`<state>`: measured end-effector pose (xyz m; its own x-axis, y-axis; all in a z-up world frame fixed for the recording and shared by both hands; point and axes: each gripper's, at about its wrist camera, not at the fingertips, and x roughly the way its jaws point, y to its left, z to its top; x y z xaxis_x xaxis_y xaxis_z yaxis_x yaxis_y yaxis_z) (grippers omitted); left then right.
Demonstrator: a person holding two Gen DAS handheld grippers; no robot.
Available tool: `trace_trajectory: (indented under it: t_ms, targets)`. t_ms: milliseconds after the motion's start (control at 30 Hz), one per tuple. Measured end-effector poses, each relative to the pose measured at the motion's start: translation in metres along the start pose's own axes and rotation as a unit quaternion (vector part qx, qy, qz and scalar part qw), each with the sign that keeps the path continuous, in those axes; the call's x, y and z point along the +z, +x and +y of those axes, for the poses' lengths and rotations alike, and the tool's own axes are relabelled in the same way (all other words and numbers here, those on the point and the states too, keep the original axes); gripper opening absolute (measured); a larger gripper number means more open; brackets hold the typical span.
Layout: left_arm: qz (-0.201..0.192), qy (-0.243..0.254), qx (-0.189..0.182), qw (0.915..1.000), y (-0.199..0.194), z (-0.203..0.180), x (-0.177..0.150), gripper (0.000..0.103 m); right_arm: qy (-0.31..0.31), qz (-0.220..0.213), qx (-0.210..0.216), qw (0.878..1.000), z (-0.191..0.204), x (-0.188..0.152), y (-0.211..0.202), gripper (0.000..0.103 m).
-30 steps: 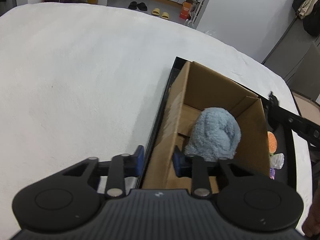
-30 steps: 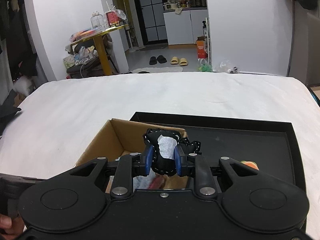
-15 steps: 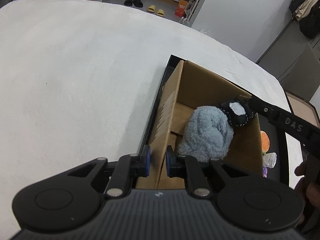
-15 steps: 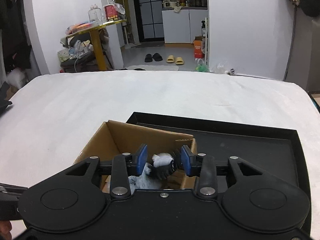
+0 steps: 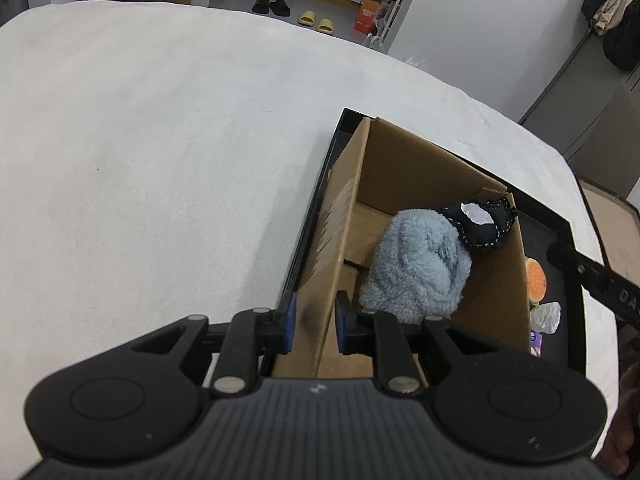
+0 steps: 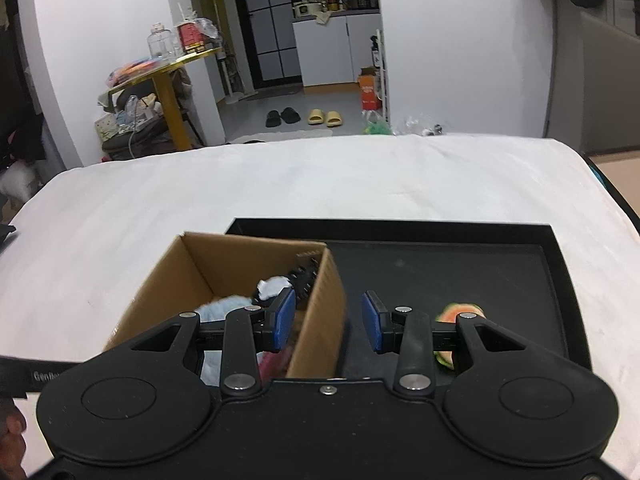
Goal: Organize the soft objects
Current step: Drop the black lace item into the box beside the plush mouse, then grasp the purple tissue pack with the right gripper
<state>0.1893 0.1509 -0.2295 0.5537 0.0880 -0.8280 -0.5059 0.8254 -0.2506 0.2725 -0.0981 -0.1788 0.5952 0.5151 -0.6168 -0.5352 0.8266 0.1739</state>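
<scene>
Your left gripper [image 5: 312, 322] pinches the cardboard box [image 5: 344, 216] wall. Inside it lie 2 soft toys (light, squashy). Your right gripper [image 6: 329, 320] gapes wide; right of the box, grab the burger plush [image 6: 458, 314] mid-body.

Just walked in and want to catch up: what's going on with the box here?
A person is sorting soft toys into a cardboard box standing in a black tray. The left claw grips the box's side wall. A blue fluffy plush and a black stitched toy lie inside. The right claw is open and empty, straddling the box's other wall.
</scene>
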Motion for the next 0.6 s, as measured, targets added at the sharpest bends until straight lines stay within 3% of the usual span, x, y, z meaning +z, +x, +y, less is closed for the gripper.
trace_trajectory:
  t_ms: [133,300,467,600]
  targets:
    - [0.0,0.005,0.01,0.9999,-0.001,-0.002,0.0,0.026,0.01,0.007,-0.006,1.0,-0.012,-0.009,-0.004,0.038]
    - [-0.003,0.008,0.027,0.9996,-0.003,-0.006,0.001,0.048,0.024,0.018,-0.015,0.999,-0.033,-0.018,-0.009,0.038]
    - [-0.007,0.014,0.039,0.9991,-0.006,-0.012,-0.001,0.06,0.044,0.035,-0.028,0.998,-0.052,-0.031,-0.011,0.038]
    - [-0.01,0.018,0.053,0.9984,-0.007,-0.015,-0.002,0.067,0.055,0.053,-0.033,0.997,-0.06,-0.046,-0.008,0.052]
